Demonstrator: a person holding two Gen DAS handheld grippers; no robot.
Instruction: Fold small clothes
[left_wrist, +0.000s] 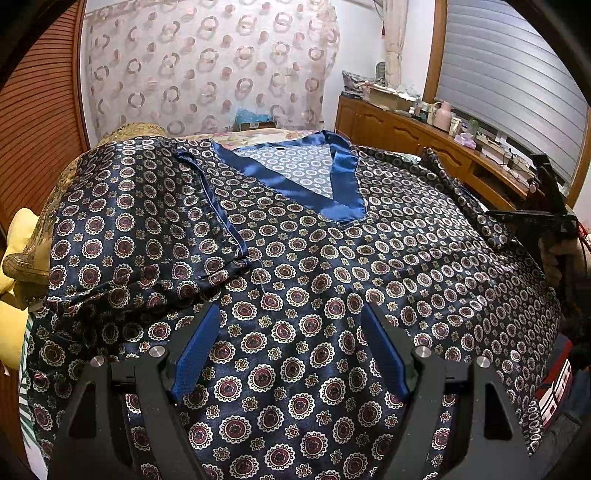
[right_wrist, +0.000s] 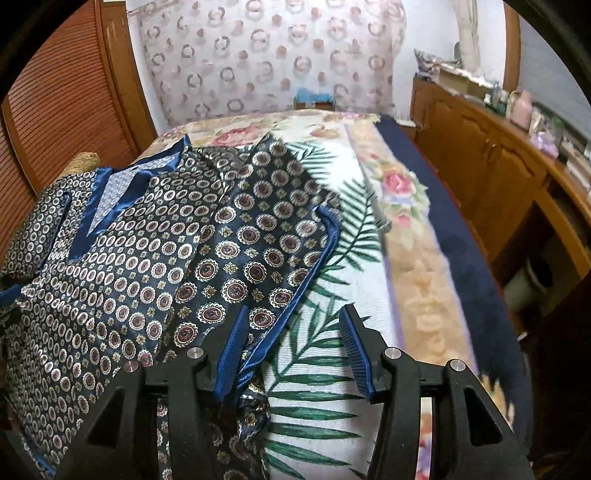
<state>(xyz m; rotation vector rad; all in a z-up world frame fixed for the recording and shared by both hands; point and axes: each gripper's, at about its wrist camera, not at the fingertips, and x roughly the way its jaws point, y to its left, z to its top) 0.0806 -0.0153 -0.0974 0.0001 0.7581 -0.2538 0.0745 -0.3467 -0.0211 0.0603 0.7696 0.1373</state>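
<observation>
A dark patterned shirt (left_wrist: 295, 258) with a blue V-neck collar (left_wrist: 317, 184) is lying spread across the centre of the left wrist view, covering most of the bed (right_wrist: 369, 258). Its one sleeve (left_wrist: 155, 229) is lying folded inward over the body at centre left of that frame. The left gripper (left_wrist: 288, 354) is sitting over the shirt's lower body at bottom centre, jaws standing wide apart and gripping nothing. In the right wrist view the shirt is occupying the left half of the frame, and its other sleeve (right_wrist: 258, 240), edged in blue piping, is lying out on the leaf-print sheet (right_wrist: 325, 369). The right gripper (right_wrist: 291, 350) is sitting at bottom centre, jaws apart, straddling the sleeve's piped edge without clamping it. A wooden cabinet (right_wrist: 498, 173) is standing at the right.
</observation>
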